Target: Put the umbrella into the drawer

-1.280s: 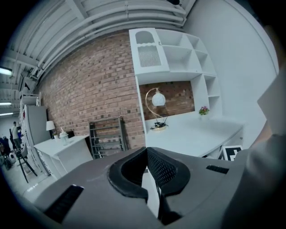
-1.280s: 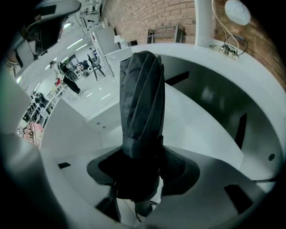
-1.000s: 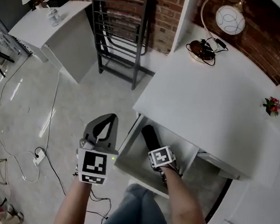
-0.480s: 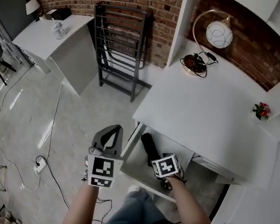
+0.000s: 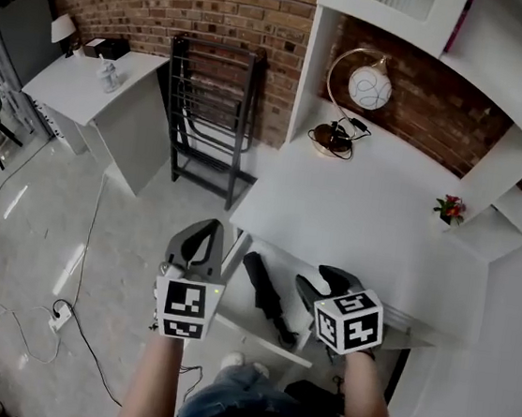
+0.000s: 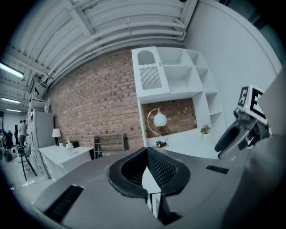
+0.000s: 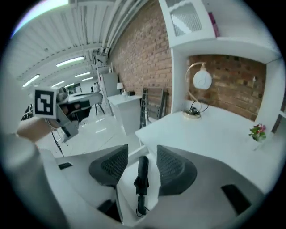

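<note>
Seen from above, a folded black umbrella point(image 5: 267, 298) lies slantwise inside an open drawer point(image 5: 238, 306) that juts out from under a white worktop point(image 5: 355, 214). The person's right claw point(image 5: 320, 284) hangs above the drawer's right side. Its jaws stand apart and are closing on nothing. In the right gripper view the umbrella point(image 7: 142, 176) shows in the gap between the pads point(image 7: 111, 166), but it lies well below them in the drawer and is not gripped. The left claw point(image 5: 209, 229) is clenched and empty, held over the floor just left of the drawer, with its tips meeting. The umbrella looks already delivered, so the remaining risk probably lies in the drawer itself, which is still open. Because the umbrella lies at a slant with its handle end near the front rim, a quick shove on the drawer could slide it. An end might then wedge against the drawer wall or ride up and catch under the worktop's edge. A claw brought back down carelessly could also knock the umbrella askew or snag its wrist loop and lift it out. A lamp point(image 5: 366, 85) and a small flower point(image 5: 450, 209) stand at the far side of the worktop, well apart from both claws and unlikely to be disturbed.
</note>
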`<state>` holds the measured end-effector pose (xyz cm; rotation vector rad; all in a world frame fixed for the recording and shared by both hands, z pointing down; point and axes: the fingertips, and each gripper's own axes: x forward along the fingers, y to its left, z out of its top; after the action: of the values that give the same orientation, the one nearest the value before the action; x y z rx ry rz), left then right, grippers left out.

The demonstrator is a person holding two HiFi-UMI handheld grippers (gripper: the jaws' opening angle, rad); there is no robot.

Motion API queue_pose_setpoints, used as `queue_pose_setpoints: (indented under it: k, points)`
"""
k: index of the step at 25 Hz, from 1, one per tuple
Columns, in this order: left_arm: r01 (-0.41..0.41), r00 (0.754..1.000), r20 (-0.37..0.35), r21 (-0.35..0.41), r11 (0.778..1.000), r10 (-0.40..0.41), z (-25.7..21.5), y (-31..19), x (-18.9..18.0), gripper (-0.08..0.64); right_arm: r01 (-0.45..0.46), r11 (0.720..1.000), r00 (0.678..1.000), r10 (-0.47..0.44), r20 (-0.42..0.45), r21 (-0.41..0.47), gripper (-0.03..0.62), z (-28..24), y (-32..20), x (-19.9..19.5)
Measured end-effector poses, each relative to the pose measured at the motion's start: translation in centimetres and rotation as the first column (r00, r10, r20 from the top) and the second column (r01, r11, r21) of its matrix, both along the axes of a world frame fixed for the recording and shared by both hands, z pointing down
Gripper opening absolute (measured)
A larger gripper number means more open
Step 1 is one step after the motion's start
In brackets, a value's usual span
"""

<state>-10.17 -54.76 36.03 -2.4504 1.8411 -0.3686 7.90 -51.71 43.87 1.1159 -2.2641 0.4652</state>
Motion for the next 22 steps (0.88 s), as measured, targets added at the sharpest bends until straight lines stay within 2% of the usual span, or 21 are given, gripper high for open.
queue_pose_setpoints:
  k: [2,4,6,7,8,10,13,16,22]
  points:
    - [0.001,1.0,-0.015,0.034,0.999,-0.001,-1.7,0.4,0.2,0.002,-0.055,0.993,0.996,0.047,0.076,0.106,0.172,-4.8,0.4,1.5]
    - [-0.008,1.0,-0.012,0.064,0.998,0.008,-3.1,0.8,0.5,0.002,-0.112,0.97,0.986,0.082,0.144,0.216,0.131,-9.4,0.9,3.1]
    - [-0.011,1.0,-0.007,0.097,0.995,0.012,-4.5,1.1,0.5,0.002,-0.166,0.93,0.979,0.115,0.168,0.329,0.097,-13.2,1.2,4.9]
    - [-0.012,1.0,-0.01,0.114,0.993,0.013,-5.3,1.1,0.4,0.002,-0.19,0.904,0.976,0.134,0.169,0.384,0.064,-14.8,1.4,5.7]
    - [-0.013,1.0,-0.013,0.131,0.991,0.015,-6.1,1.1,0.4,0.002,-0.209,0.877,0.974,0.151,0.166,0.433,0.001,-16.3,1.6,6.5]
    - [-0.013,1.0,-0.016,0.169,0.985,0.016,-7.9,1.1,0.3,0.002,-0.226,0.829,0.973,0.171,0.152,0.512,0.0,-18.9,2.0,7.6]
    - [-0.014,1.0,-0.019,0.227,0.974,0.019,-10.3,1.1,0.3,0.002,-0.23,0.77,0.973,0.192,0.126,0.595,0.0,-21.6,2.5,8.6]
    - [-0.018,1.0,-0.016,0.265,0.964,0.023,-11.8,1.2,0.5,0.002,-0.238,0.728,0.97,0.205,0.128,0.643,0.0,-23.3,2.9,9.2]
    - [-0.029,0.999,-0.012,0.309,0.95,0.035,-13.8,1.6,0.7,0.002,-0.225,0.689,0.964,0.258,0.056,0.689,0.0,-24.4,3.4,9.7]
